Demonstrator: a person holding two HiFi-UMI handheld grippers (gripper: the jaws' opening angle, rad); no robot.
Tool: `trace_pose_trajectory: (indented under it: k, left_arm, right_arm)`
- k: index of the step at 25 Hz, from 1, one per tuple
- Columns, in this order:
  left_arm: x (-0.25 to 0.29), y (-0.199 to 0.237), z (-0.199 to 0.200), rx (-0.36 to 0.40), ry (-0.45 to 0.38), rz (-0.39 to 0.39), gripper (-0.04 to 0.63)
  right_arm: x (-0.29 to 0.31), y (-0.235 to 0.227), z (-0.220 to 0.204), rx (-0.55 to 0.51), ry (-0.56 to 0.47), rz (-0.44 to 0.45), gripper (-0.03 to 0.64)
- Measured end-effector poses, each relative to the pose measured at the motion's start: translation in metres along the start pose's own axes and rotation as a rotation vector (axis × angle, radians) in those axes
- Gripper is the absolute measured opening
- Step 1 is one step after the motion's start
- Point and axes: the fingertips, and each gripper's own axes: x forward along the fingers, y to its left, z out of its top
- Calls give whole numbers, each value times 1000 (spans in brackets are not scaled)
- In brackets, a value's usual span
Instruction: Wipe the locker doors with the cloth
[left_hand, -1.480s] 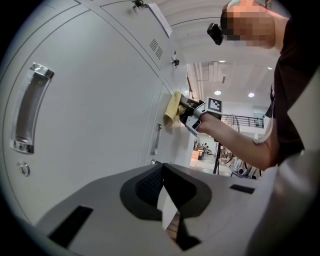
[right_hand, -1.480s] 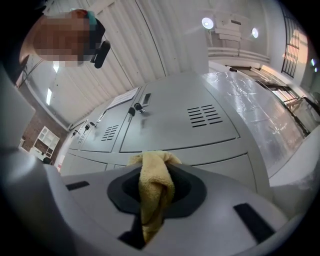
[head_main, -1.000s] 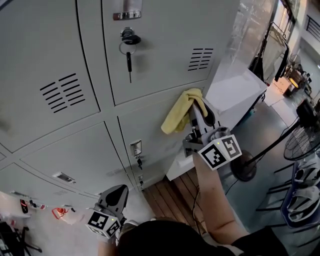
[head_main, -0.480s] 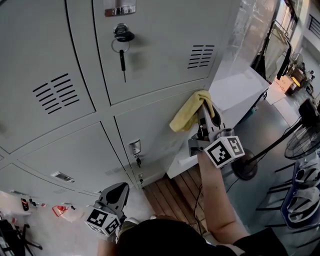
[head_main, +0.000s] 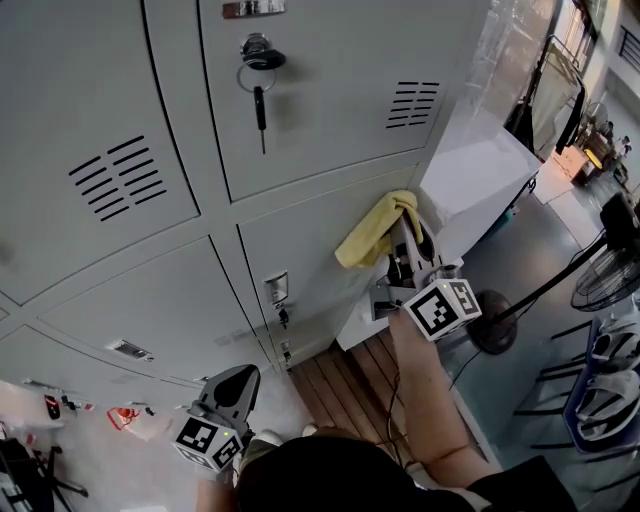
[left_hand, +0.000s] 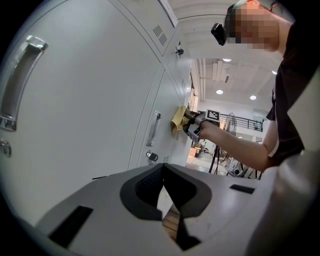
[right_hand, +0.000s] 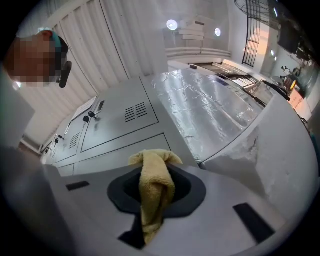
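Nearest the person, the left tongs hang low in front of the bottom row of lockers, tips pointing up toward the doors. In the left gripper view their jaws meet at the tips with nothing between them, and a strip of wooden floor shows past them. Up and to the right of them, at the end of the person's outstretched forearm, the right tongs are clamped on a yellow cloth. The right gripper view shows the cloth pinched between the two jaws, one end bunched above the tips and the other trailing down toward the camera. The bunched end lies against the locker door straight ahead of the right tongs, near that door's upper right corner and just under the seam with the door above. Left of and slightly below the right tongs, on the same door's left edge, sits a small handle plate. Above the right tongs, the upper door carries a lock with a key hanging from a ring, and a set of vent slots toward its right side. To the right of the right tongs, beside the last locker, stands a white unit. Farther right and beyond it, a floor fan stands on the grey floor.
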Motion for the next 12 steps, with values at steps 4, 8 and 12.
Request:
trace_pose_trajectory:
  k: [4, 8, 12]
  left_arm:
    - [-10, 5, -5, -8, 1, 6, 6]
    - [-21, 10, -7, -20, 2, 16, 6]
    - [-31, 13, -13, -25, -9, 8, 6]
  right_arm:
    - [-1, 14, -11, 18, 7, 12, 57]
    - [-2, 32, -23, 44, 11, 27, 57]
    - [-2, 54, -33, 66, 14, 46, 57]
